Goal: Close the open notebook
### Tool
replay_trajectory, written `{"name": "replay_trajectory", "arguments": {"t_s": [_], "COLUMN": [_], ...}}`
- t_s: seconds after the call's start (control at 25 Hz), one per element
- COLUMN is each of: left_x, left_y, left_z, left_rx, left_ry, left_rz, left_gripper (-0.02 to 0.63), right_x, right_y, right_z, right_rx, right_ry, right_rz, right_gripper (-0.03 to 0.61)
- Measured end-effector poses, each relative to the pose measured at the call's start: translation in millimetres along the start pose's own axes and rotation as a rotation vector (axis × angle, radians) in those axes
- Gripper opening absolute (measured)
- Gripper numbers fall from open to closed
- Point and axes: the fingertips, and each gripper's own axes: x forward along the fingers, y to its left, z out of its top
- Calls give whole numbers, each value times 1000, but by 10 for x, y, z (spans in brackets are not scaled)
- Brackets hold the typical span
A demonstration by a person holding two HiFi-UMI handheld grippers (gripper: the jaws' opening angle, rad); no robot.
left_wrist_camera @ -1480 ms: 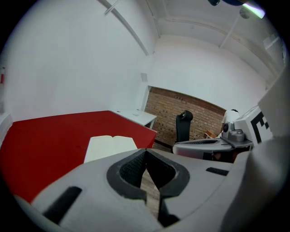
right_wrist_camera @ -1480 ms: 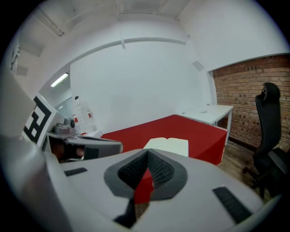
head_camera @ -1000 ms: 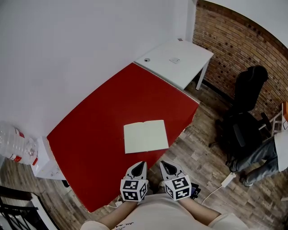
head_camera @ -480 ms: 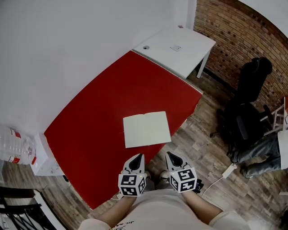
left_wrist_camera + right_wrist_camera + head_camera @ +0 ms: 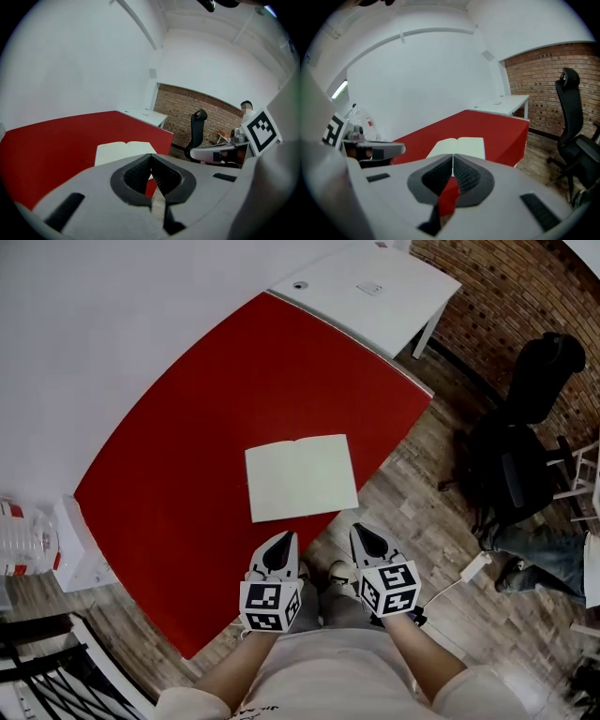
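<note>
An open notebook [image 5: 301, 476] with pale blank pages lies flat on the red table [image 5: 187, 456], near its front edge. It also shows ahead in the left gripper view as the notebook [image 5: 123, 151] and in the right gripper view as the notebook [image 5: 458, 147]. My left gripper [image 5: 285, 536] hovers just short of the table's front edge, below the notebook's lower left part. My right gripper [image 5: 360, 529] hangs over the floor below the notebook's lower right corner. Both have their jaws shut with nothing between them. Neither touches the notebook.
A white table [image 5: 370, 292] adjoins the red one at the far end. A black office chair [image 5: 534, 418] stands at the right by the brick wall [image 5: 525, 287]. A seated person's legs [image 5: 534, 554] and a cable [image 5: 464, 577] are on the wooden floor. A water bottle [image 5: 23, 545] stands at left.
Both grippers have come forward and down toward the table's front edge. The view has tilted, so the notebook sits higher in the head view. Both stay shut.
</note>
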Motion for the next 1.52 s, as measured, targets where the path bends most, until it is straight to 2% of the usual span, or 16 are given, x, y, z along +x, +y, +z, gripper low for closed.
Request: {"name": "replay_trajectory", "arguments": {"t_s": [0.16, 0.52, 0.6, 0.88, 1.04, 1.32, 1.52], "left_x": [142, 387, 413, 423, 392, 354, 345], "left_y": [79, 148, 160, 218, 270, 323, 330], "left_z": [-135, -369, -408, -521, -597, -690, -708], "left_rx": [15, -11, -14, -32, -38, -52, -60], "left_ry": [24, 81, 91, 118, 136, 153, 153], "left_rz": [-11, -7, -8, 5, 20, 41, 45], "left_gripper": [6, 6, 6, 6, 6, 6, 6], "right_x": [189, 556, 656, 978, 1109, 1201, 1126], "right_y": [-140, -592, -671, -945, -981, -947, -952], "right_z": [-118, -367, -467, -832, -949, -966, -872], "right_rx": [20, 84, 121, 284, 367, 520, 458], "right_ry": [18, 43, 63, 142, 172, 173, 165], "right_rz": [-13, -63, -64, -58, -25, 83, 33], "right_gripper": [6, 11, 67, 139, 152, 149, 39]}}
